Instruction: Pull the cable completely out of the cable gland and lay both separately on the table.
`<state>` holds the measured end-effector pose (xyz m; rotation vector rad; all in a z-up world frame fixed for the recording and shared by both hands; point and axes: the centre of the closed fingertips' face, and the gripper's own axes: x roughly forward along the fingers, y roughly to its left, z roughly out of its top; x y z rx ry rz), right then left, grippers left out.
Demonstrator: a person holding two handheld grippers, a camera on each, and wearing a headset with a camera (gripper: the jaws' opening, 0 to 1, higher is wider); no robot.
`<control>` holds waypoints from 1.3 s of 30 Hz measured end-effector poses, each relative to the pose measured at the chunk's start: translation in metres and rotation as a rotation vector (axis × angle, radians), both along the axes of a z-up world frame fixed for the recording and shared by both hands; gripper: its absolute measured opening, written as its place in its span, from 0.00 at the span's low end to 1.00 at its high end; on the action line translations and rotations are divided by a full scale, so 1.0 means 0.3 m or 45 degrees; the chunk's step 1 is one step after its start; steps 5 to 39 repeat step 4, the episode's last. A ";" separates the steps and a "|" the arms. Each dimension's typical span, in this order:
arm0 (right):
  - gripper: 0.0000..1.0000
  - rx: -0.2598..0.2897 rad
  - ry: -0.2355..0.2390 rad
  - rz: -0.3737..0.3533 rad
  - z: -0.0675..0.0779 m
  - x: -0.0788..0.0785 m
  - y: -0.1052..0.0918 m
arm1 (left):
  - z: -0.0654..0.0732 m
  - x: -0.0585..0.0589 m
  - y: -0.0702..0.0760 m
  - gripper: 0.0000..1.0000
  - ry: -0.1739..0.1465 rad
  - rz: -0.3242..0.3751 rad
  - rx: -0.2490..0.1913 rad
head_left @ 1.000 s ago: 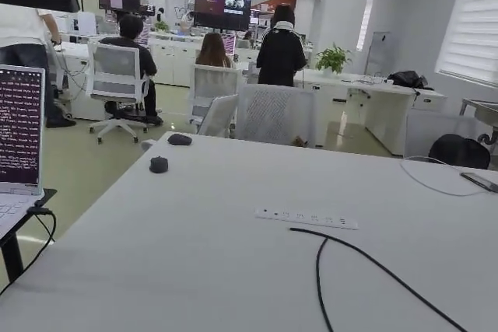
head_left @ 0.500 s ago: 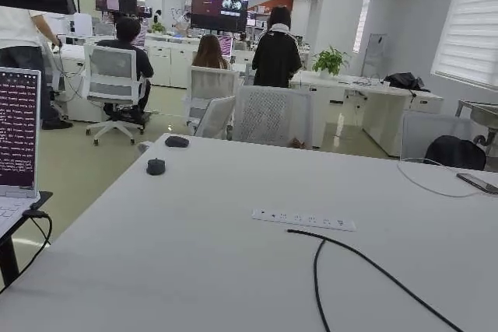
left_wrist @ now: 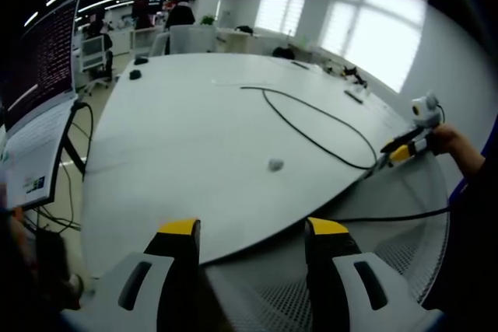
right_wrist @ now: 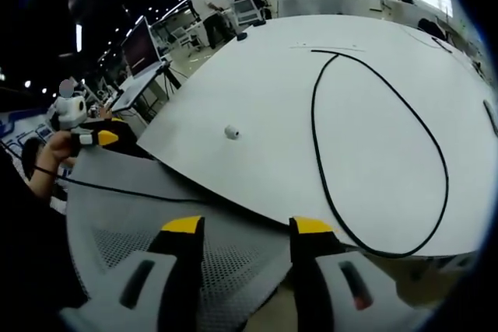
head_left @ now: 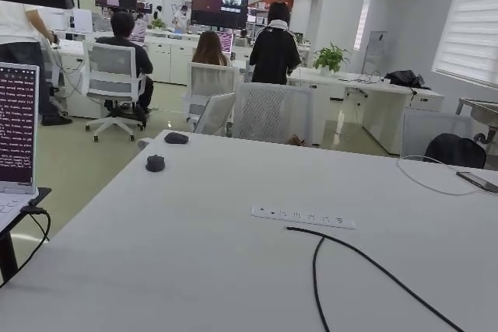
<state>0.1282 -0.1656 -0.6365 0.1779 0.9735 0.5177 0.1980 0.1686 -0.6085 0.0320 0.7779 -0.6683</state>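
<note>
On the desk point(right_wrist: 257, 75) lie the cable point(right_wrist: 314, 122) and, apart, maybe the gland point(right_wrist: 231, 131). Left tool point(left_wrist: 253, 228) and right tool point(right_wrist: 247, 225) gape empty.

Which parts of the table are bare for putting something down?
Bare: the wide stretch from the small grey piece to the table's left edge, and the area inside the black cable's loop. More crowded: the far end, by the power strip.
</note>
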 end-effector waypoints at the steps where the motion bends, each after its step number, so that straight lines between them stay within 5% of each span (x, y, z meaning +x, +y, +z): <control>1: 0.45 -0.001 0.003 0.007 -0.001 -0.001 0.002 | 0.000 0.000 -0.002 0.55 0.002 -0.003 0.000; 39: 0.45 -0.006 0.010 0.021 -0.003 -0.003 0.006 | 0.000 0.000 -0.001 0.55 0.003 -0.007 0.003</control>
